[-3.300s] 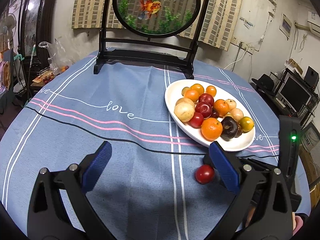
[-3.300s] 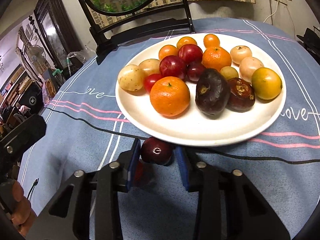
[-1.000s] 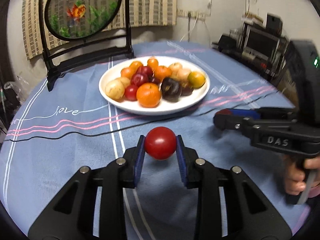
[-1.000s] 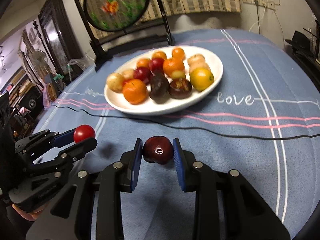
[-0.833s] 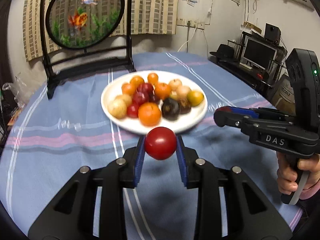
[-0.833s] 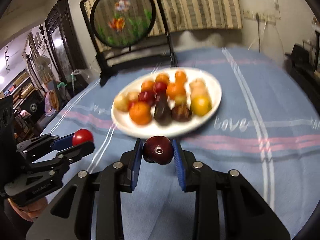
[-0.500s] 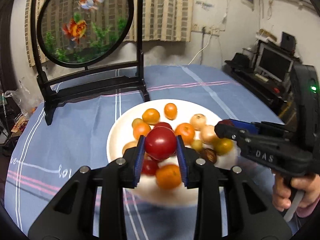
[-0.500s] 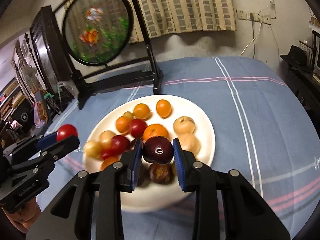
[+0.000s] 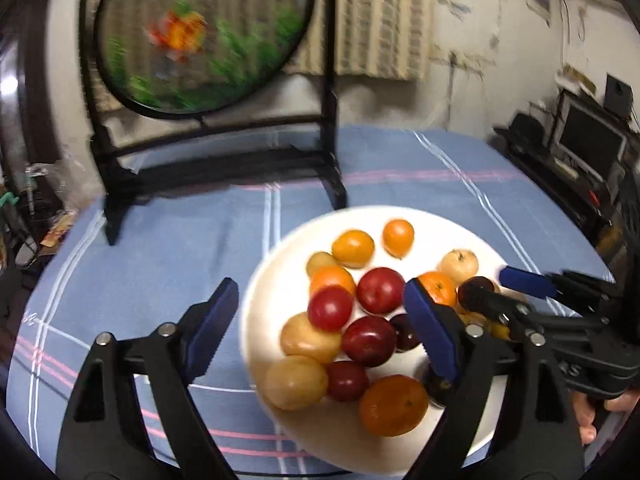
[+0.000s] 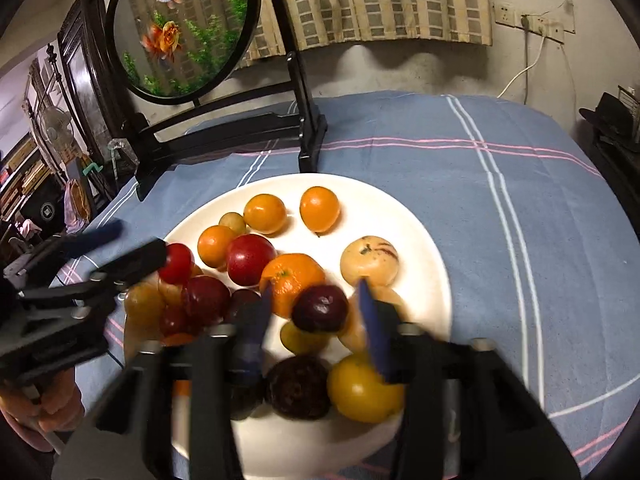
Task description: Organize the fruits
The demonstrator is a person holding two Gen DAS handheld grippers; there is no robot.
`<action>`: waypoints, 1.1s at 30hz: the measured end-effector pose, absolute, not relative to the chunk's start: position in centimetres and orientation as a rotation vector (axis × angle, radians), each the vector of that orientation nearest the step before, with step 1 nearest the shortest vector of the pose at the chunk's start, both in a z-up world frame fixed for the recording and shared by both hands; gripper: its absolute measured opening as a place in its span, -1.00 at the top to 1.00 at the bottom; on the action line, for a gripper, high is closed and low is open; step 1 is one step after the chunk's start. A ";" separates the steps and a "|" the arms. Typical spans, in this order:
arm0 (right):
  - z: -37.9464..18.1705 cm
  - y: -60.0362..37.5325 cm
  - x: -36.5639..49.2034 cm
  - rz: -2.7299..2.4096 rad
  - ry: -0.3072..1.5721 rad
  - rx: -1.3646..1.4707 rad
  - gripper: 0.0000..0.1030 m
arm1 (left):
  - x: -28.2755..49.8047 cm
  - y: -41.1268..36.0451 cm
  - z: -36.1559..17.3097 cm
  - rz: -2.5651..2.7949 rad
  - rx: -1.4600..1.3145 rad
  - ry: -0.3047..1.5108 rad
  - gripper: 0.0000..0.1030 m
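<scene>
A white plate (image 9: 276,276) (image 10: 404,216) on the blue tablecloth holds several oranges, red plums, pale fruits and dark fruits. My left gripper (image 9: 320,316) hangs over the plate's left part, its jaws opening wide. The red tomato (image 9: 330,307) (image 10: 176,262) lies loose on the pile between them. My right gripper (image 10: 314,308) is over the plate's near right side, blurred, with its jaws opening. The dark plum (image 10: 320,307) (image 9: 476,288) sits between the pads with a gap on each side. Each gripper shows in the other's view: the right gripper (image 9: 490,286) and the left gripper (image 10: 128,246).
A round fish-painting screen (image 9: 200,32) (image 10: 180,28) on a black stand stands on the table behind the plate. A monitor and electronics (image 9: 588,140) are off the table's right edge. A person's hands (image 10: 52,404) (image 9: 588,420) hold the grippers' handles.
Both grippers came forward from the bare cloth to above the plate. Both then opened: the tomato left the left pads and the plum left the right pads, onto the fruit pile.
</scene>
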State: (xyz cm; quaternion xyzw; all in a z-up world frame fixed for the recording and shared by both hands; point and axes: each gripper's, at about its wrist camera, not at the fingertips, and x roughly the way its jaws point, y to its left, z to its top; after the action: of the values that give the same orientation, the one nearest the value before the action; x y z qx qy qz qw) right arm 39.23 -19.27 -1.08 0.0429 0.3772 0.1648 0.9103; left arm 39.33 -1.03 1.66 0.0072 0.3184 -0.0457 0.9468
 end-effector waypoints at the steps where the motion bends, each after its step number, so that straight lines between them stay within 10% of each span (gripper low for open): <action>1: -0.7 -19.7 38.4 0.340 0.755 0.097 -0.18 | 38.9 -0.9 1.9 -0.098 0.008 0.651 -0.70; 13: 1.1 -21.5 25.5 0.408 0.635 0.038 -0.23 | 24.8 -1.1 3.4 -0.086 0.065 0.560 -0.96; 17: 0.9 -21.9 22.1 0.391 0.588 0.010 -0.97 | 21.1 -1.1 2.3 -0.110 0.052 0.547 -0.96; 33: 0.1 -20.4 17.9 0.356 0.540 -0.131 -0.97 | 18.9 -2.1 -0.4 -0.066 0.167 0.552 -0.96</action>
State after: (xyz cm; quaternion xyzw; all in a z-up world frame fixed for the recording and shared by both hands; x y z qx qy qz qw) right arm 17.86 -20.39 0.08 -0.0645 0.2650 0.1749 0.9460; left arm 18.93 -2.10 -0.41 0.0823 0.2719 -0.0324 0.9582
